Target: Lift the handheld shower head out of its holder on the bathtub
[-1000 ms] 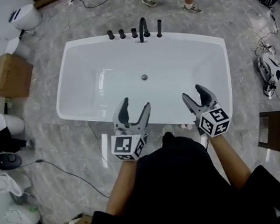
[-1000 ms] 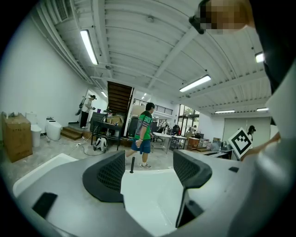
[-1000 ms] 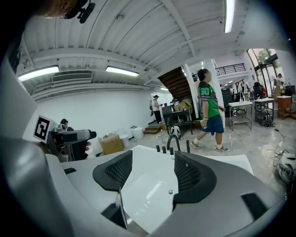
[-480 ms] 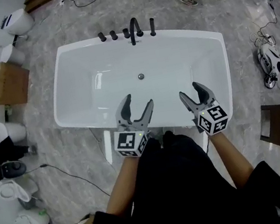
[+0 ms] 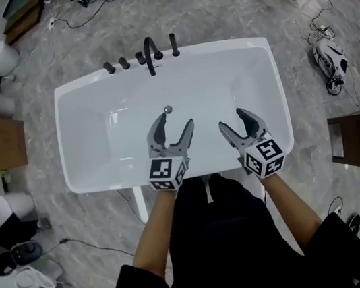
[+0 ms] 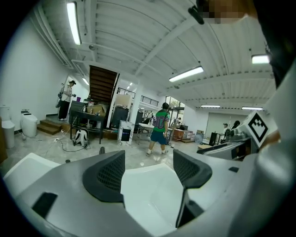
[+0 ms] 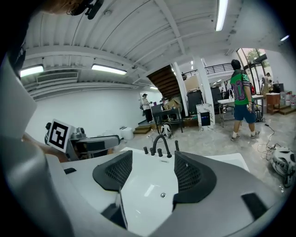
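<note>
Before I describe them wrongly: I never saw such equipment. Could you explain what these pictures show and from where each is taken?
There is no robot: a person holds a two-jaw gripper in each hand. The head view comes from a camera on the person's head, looking steeply down. There the left gripper and right gripper hover over a white bathtub. The two gripper views come from cameras riding on each gripper, looking along its jaws. Both pairs of jaws stand apart and hold nothing. On the tub's far rim stands a row of black fittings with a curved spout; the slim upright piece at the right end is probably the handheld shower head. Neither gripper touches it.
</note>
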{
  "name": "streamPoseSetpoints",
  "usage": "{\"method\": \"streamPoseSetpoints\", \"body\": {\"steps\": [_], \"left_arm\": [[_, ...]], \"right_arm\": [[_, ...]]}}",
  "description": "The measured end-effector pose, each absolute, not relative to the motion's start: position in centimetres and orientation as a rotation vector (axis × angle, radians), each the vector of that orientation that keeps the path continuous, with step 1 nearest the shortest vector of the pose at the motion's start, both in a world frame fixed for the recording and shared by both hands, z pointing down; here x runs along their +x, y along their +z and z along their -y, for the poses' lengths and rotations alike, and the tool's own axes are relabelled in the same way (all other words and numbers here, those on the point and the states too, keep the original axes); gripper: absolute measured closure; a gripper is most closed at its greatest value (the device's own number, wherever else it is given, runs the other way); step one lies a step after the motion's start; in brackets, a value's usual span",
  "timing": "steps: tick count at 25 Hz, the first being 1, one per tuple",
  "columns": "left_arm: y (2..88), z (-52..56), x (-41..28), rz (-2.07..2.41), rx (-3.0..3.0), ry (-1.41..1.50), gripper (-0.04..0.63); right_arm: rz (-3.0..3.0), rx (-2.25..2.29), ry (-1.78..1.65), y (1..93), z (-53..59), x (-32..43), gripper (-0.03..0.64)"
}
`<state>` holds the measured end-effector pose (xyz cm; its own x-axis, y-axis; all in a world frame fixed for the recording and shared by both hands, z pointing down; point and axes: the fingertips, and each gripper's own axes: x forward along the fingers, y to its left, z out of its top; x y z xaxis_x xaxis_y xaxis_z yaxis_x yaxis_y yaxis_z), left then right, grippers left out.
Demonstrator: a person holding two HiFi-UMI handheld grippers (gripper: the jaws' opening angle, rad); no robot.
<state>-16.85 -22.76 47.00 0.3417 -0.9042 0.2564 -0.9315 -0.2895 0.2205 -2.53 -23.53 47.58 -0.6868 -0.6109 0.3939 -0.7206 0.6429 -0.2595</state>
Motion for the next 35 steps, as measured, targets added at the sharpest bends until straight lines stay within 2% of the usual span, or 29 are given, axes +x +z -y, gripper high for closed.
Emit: {"method": "streamPoseSetpoints", "body": {"steps": [14,35], "left_arm": [[51.5,34.8,-15.6,1.660,2.296,0.041,0.295],[63.2,46.6,-16.4,1.620,2.204,0.135,0.295]], "right_arm": [[2.505,1.220,0.679,52.7,28.3,-0.9,0.365],[2.532,1.164,0.759,57.7,32.7,-2.7,0.366]]}}
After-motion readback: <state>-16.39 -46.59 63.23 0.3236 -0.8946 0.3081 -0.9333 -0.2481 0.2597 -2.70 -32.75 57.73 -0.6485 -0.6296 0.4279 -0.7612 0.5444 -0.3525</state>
